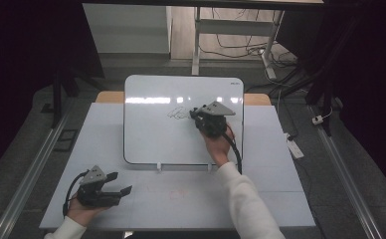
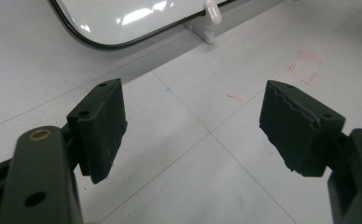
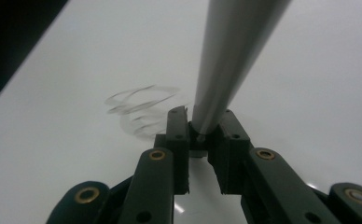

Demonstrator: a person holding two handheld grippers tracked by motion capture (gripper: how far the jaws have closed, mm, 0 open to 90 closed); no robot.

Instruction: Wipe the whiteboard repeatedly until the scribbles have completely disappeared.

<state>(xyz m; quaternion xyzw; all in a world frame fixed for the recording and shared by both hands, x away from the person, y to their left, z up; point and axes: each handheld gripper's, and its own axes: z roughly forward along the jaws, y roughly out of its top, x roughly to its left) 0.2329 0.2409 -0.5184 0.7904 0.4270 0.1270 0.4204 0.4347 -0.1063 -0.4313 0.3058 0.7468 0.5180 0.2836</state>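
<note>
A white board (image 1: 151,134) leans on the table's middle, with a grey scribble (image 1: 178,113) near its centre. My right gripper (image 1: 197,115) is over the board just right of that scribble, held by a hand in a white sleeve. In the right gripper view its jaws (image 3: 202,126) are shut on a silver-grey marker (image 3: 230,56) that runs up and away, with the scribble (image 3: 142,105) just left of it. My left gripper (image 1: 121,183) rests at the table's near left corner, open, with nothing between its fingers (image 2: 193,126).
The board (image 2: 123,18) stands in small white clips (image 1: 159,167) on the pale table (image 1: 280,199). Faint red marks (image 2: 305,67) lie on the table ahead of the left gripper. Beyond the table are desk legs, cables and floor rails.
</note>
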